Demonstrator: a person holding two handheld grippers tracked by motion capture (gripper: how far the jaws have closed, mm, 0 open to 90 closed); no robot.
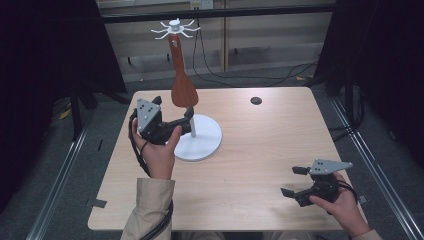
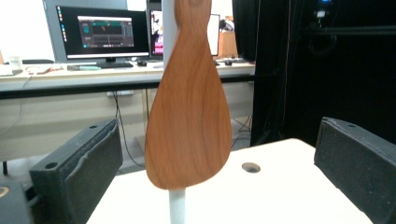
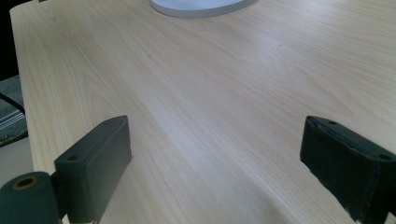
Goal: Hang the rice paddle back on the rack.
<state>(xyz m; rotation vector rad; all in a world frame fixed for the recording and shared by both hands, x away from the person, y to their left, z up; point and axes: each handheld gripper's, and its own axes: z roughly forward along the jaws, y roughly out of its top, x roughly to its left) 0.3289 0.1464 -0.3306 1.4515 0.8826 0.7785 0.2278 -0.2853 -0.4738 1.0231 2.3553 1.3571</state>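
The left gripper (image 1: pixel 186 121) was close to the white stand (image 1: pixel 199 137) in the middle of the table (image 1: pixel 250 150); its jaws stood wide apart and held nothing; the wooden spatula (image 2: pixel 189 116) hung between them in the left gripper view, a little way off, and no pad touched it; the spatula hung from a hook at the top of the stand, with its wide end down, just above the round white base; the right gripper (image 1: pixel 292 181) sat over the near right part of the table, well apart from the stand; its jaws were wide apart too, with bare wood between them.
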